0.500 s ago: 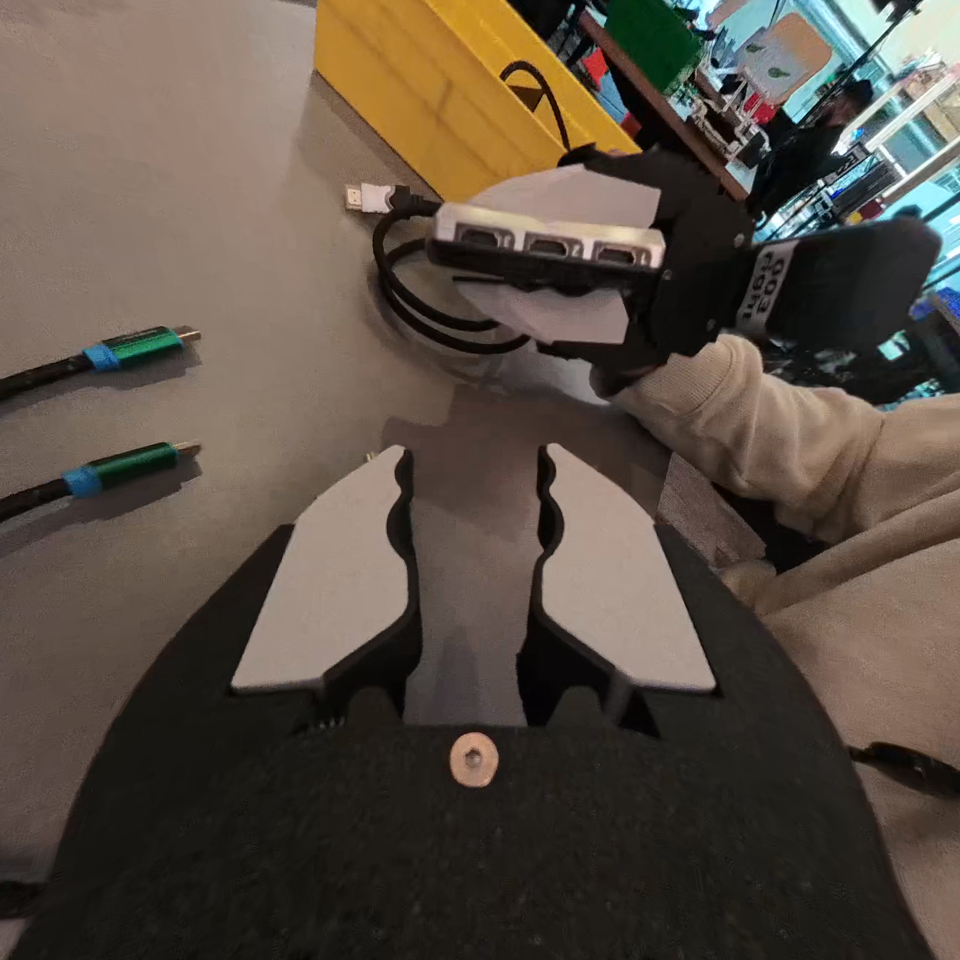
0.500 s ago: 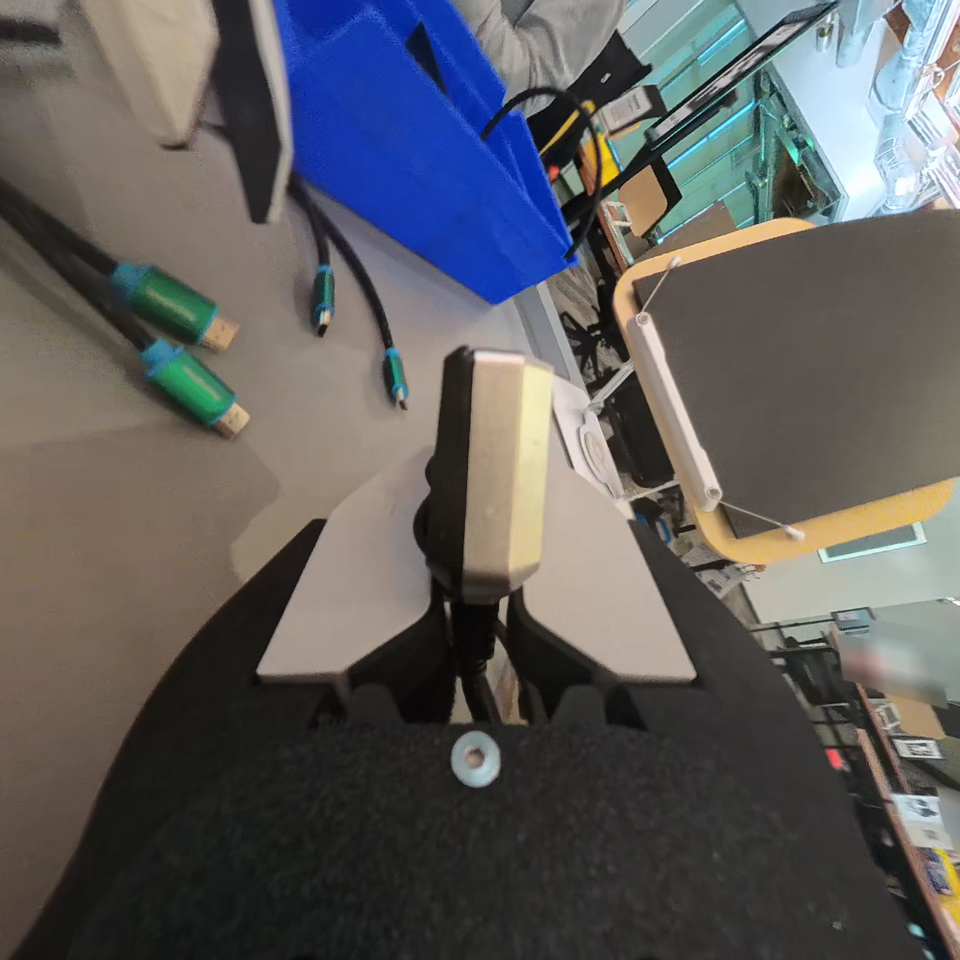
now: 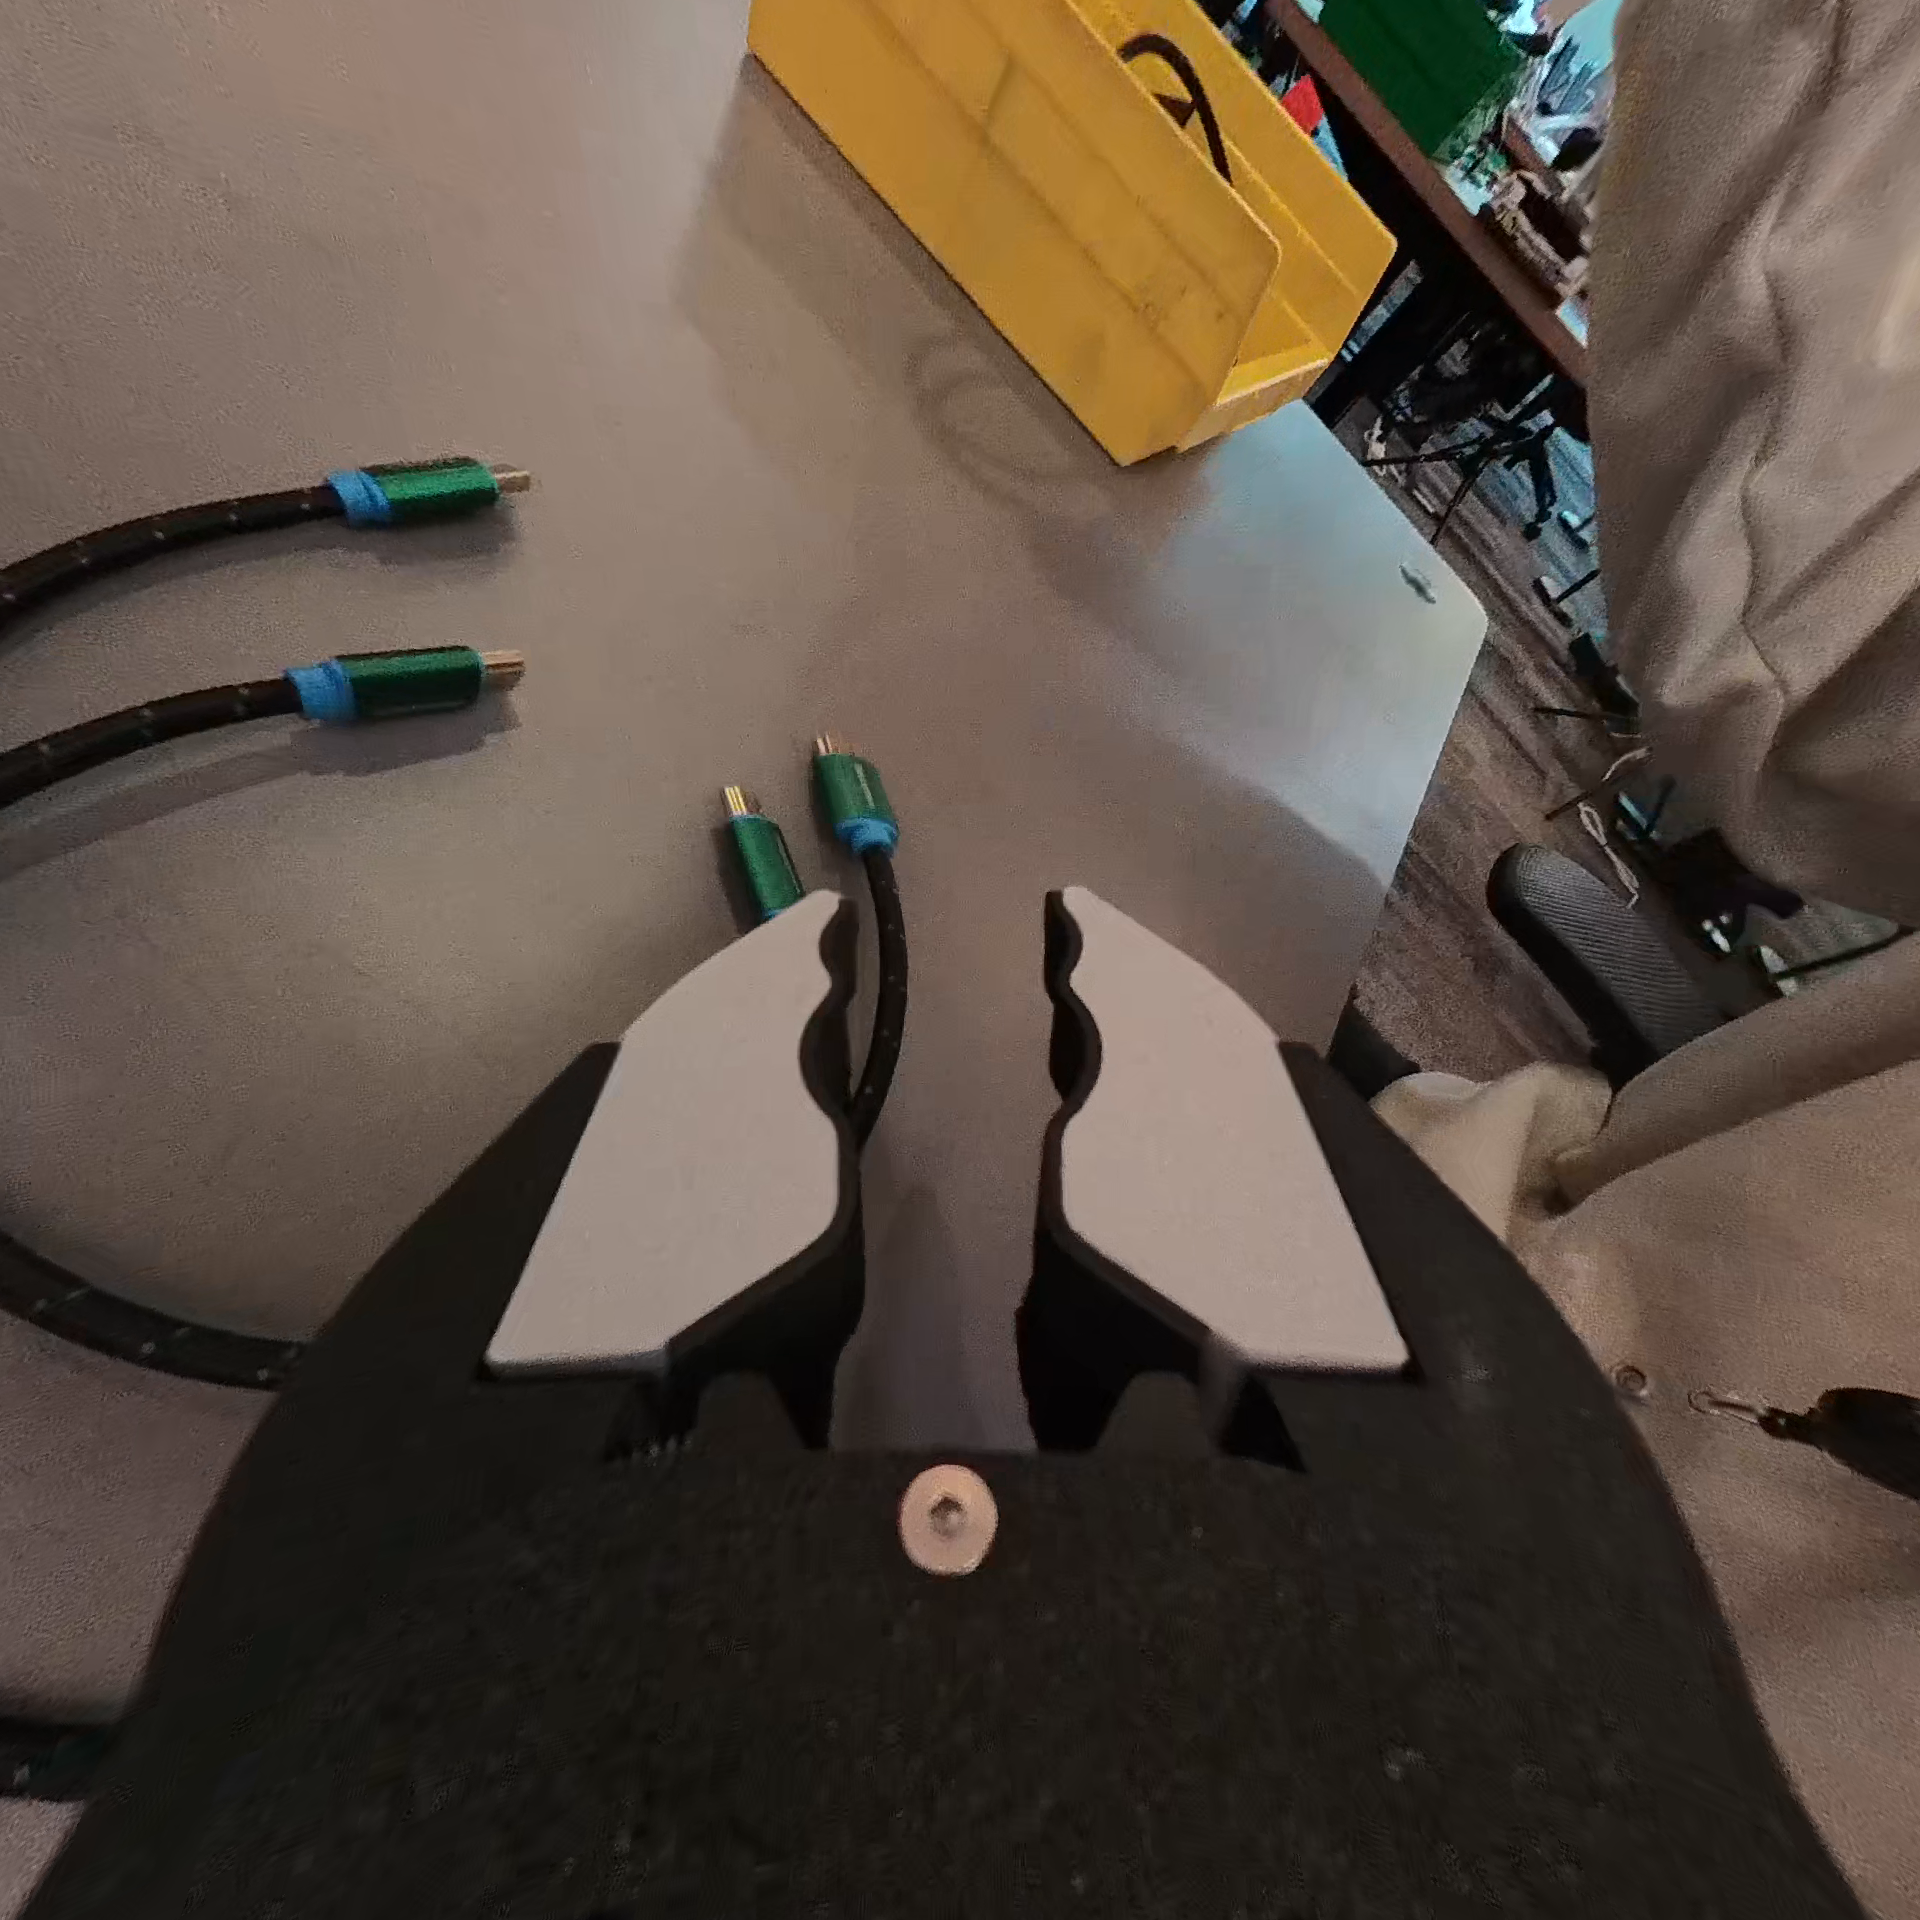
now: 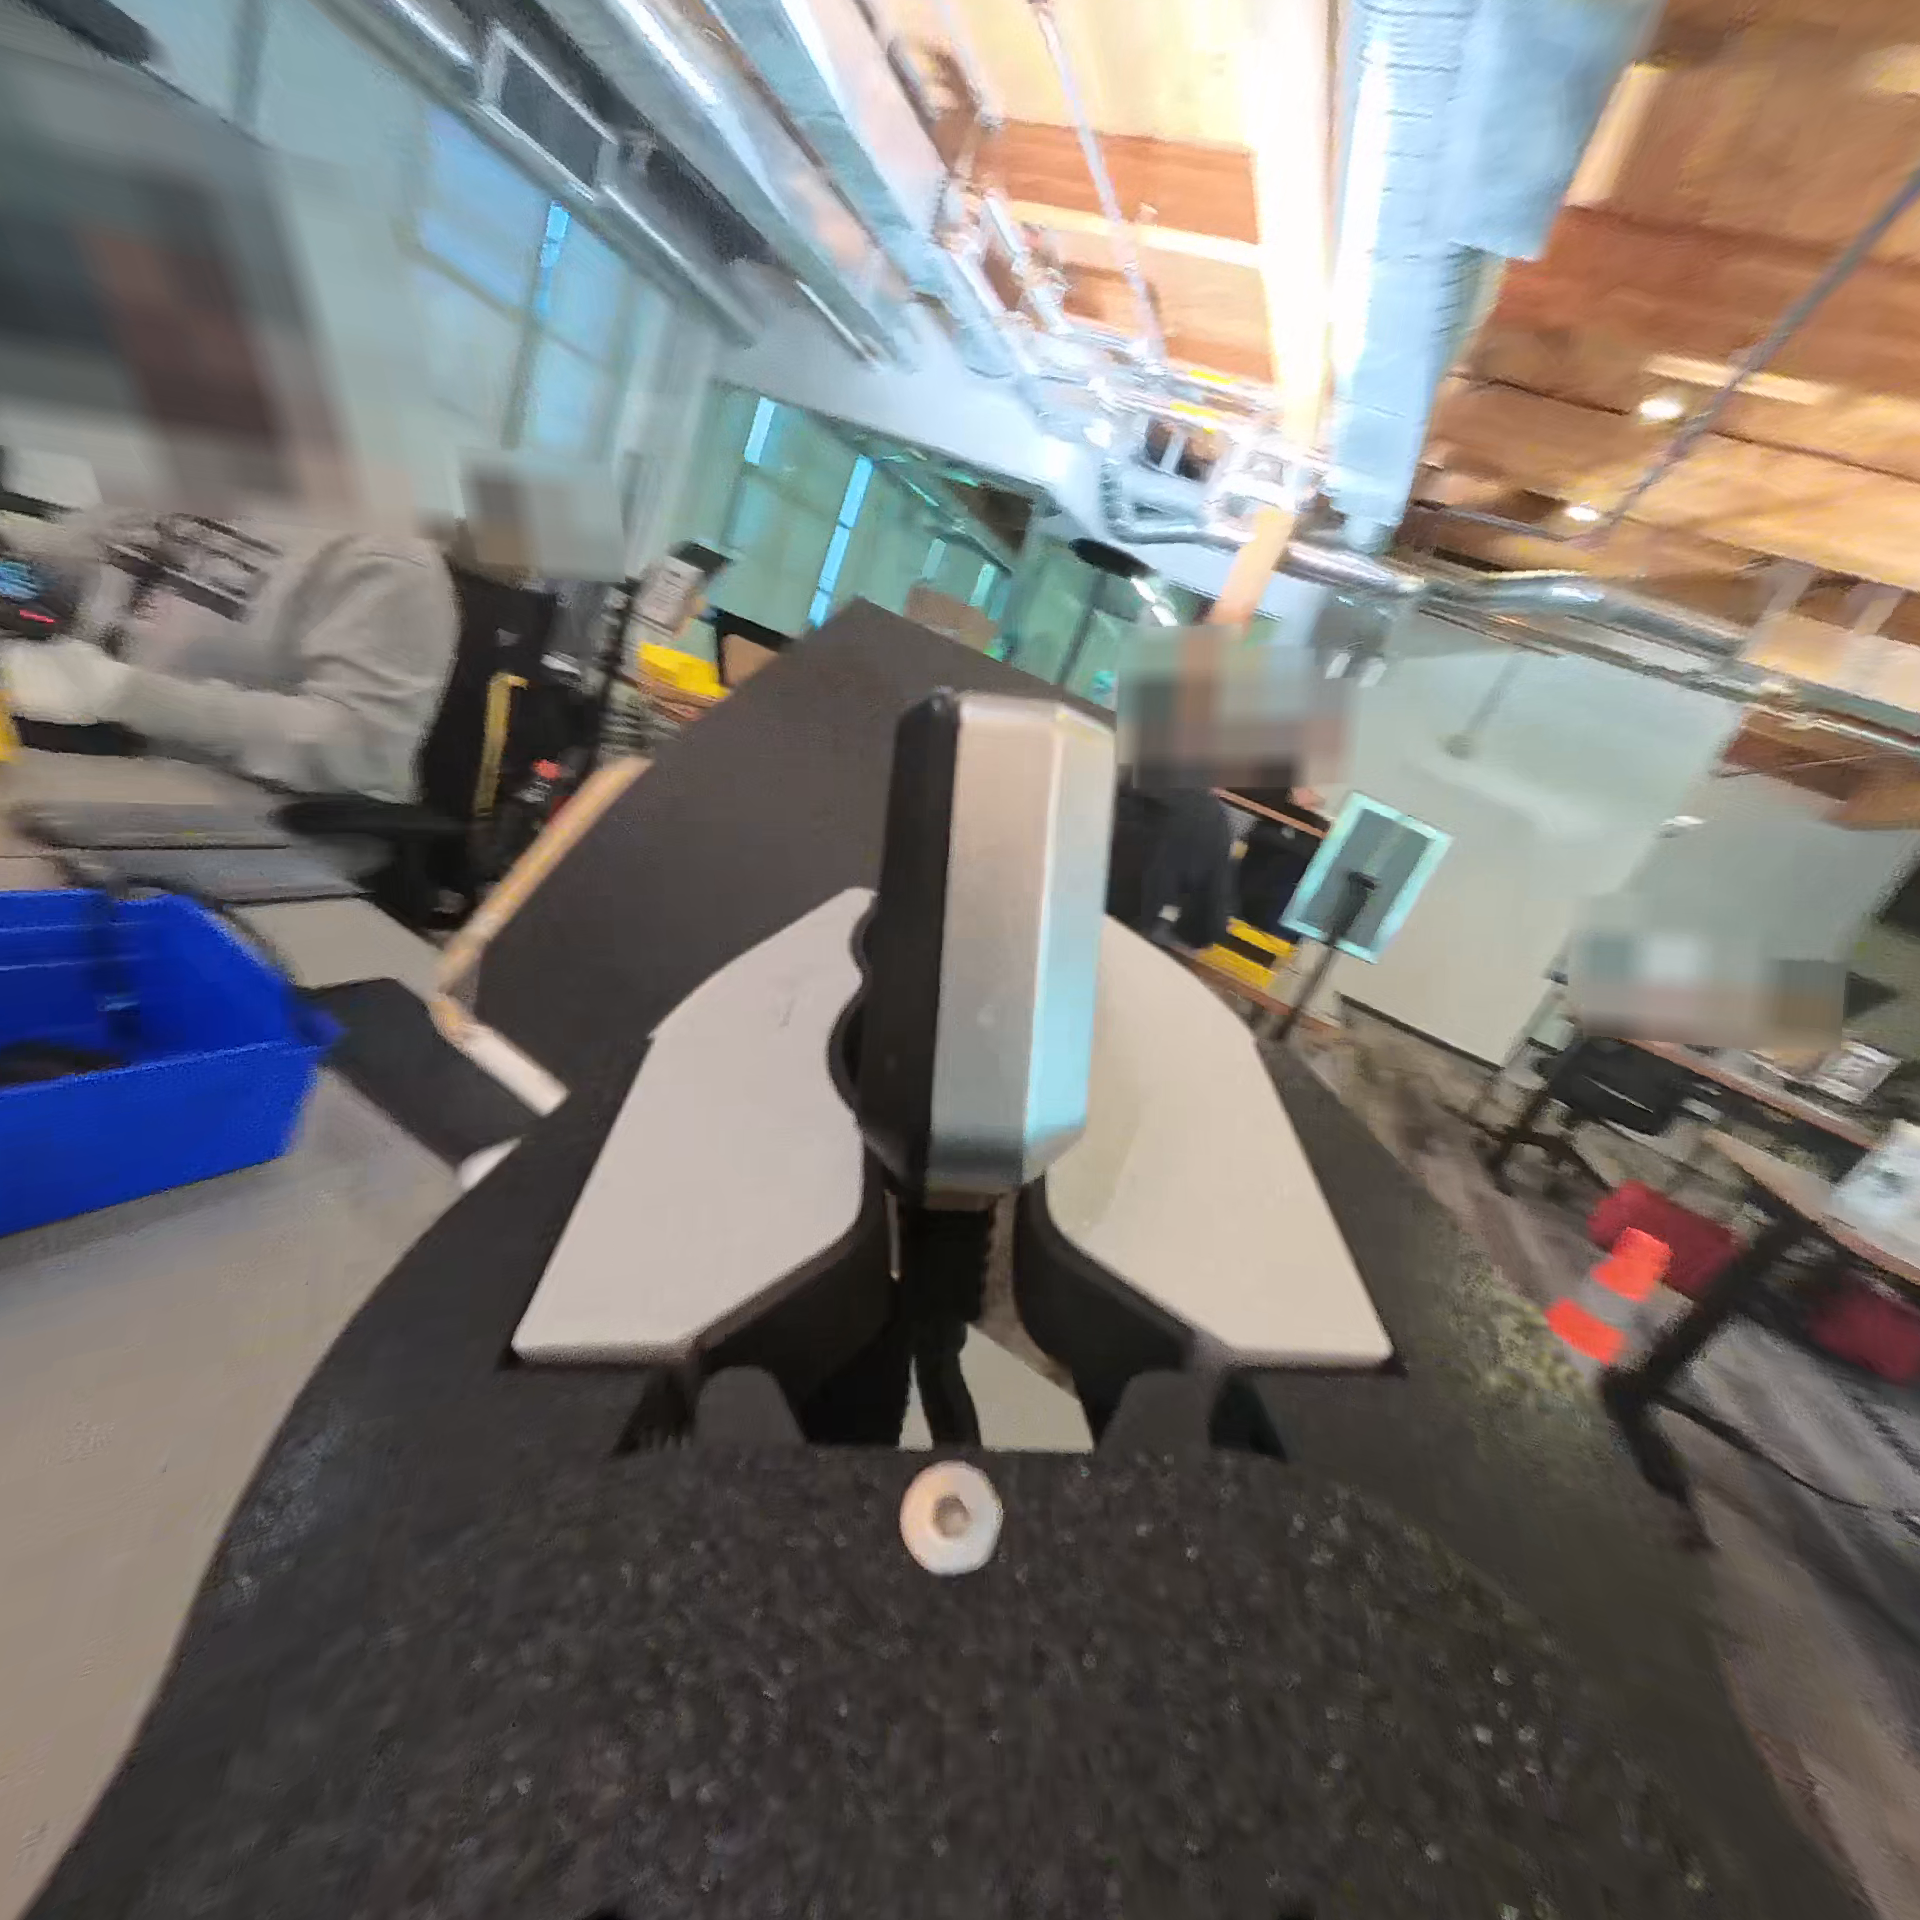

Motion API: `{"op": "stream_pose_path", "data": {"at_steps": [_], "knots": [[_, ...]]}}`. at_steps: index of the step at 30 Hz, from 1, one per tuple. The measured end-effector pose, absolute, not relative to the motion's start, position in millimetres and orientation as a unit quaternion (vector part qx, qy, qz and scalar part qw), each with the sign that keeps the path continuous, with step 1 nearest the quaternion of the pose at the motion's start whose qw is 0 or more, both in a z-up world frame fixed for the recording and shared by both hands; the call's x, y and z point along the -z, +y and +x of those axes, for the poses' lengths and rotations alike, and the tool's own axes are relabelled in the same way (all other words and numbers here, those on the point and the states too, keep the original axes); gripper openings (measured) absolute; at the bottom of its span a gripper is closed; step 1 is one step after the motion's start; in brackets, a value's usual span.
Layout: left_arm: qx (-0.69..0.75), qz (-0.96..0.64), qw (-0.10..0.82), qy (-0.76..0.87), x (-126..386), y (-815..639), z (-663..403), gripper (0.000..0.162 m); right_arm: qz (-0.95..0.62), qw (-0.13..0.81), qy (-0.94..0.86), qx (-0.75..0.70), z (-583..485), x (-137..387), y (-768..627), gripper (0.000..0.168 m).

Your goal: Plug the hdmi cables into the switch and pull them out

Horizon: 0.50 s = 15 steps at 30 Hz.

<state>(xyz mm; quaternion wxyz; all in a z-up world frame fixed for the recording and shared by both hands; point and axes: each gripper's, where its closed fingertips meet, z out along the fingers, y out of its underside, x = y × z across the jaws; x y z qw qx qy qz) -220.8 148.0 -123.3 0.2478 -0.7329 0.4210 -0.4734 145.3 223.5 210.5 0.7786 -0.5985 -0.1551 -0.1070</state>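
So, four green hdmi plugs on the grey table [image 3: 935, 582]: two at 9 o'clock [image 3: 421, 488] [image 3: 410, 681], two at 12 [image 3: 764, 857] [image 3: 854, 795] of the empty, spread left gripper [image 3: 943, 914]. One yellow bin [image 3: 1060, 208] sits at 1 o'clock. The right gripper [image 4: 982, 914] is clamped on the one silver switch [image 4: 1013, 935], held upright.

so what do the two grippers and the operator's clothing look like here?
Both alike: left gripper and right gripper have a black grainy body, one silver screw centred near the fingers, and flat pale grey fingers with wavy black inner edges. The person wears a cream sleeve.
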Motion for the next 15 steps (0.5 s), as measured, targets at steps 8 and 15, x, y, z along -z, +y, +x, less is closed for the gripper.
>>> {"op": "stream_pose_path", "data": {"at_steps": [8,15], "knots": [[0.476,-0.734,0.237,0.423,123.4,145.2,-216.1,0.033,-0.810,0.576,-0.098,0.041,249.7,-12.1,289.4,0.024],[0.473,-0.739,0.215,0.429,131.3,141.2,-213.8,0.033,-0.963,0.211,-0.167,0.000,237.9,141.6,258.2,0.023]]}}
